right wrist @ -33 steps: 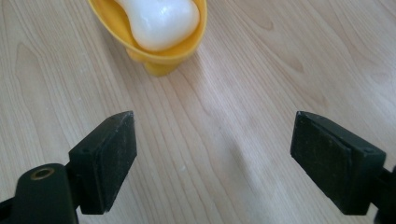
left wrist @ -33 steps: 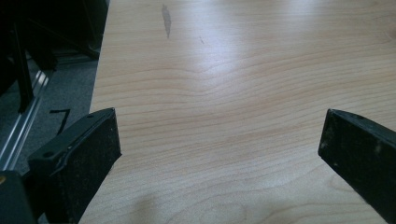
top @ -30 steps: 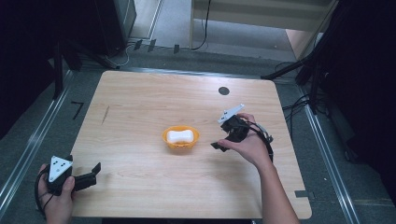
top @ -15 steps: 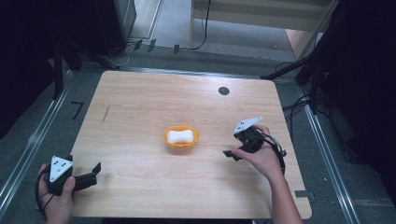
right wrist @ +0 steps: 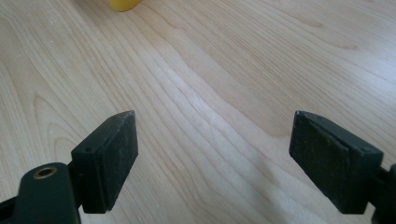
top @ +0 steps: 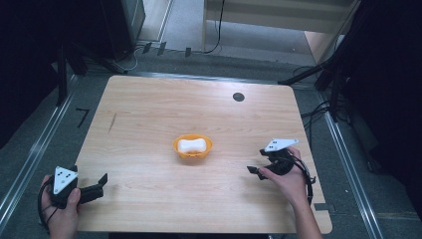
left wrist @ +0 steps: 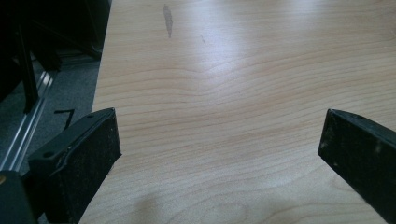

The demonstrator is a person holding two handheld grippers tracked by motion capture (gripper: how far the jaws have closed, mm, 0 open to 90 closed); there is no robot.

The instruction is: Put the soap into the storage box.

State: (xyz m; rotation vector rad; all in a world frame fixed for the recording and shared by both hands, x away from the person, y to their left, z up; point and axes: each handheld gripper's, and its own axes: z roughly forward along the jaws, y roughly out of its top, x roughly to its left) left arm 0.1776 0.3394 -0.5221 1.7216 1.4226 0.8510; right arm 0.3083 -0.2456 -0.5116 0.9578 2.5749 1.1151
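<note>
orange bowl (top: 192,147) with white soap (top: 192,145) sits mid-worktop (top: 149,124), ahead-left of the right hand-held gripper (top: 260,162), well apart. its jaws wide, empty. left hand-held gripper (top: 101,183) at near-left corner, also wide, empty.

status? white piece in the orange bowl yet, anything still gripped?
Looks done: the white piece lies inside the orange bowl at mid-table. In hand: nothing. The right hand-held gripper sits open beside the bowl, apart from it, jaws spread over bare wood. The left hand-held gripper rests open at the table's near left corner. Left: likely nothing.
</note>
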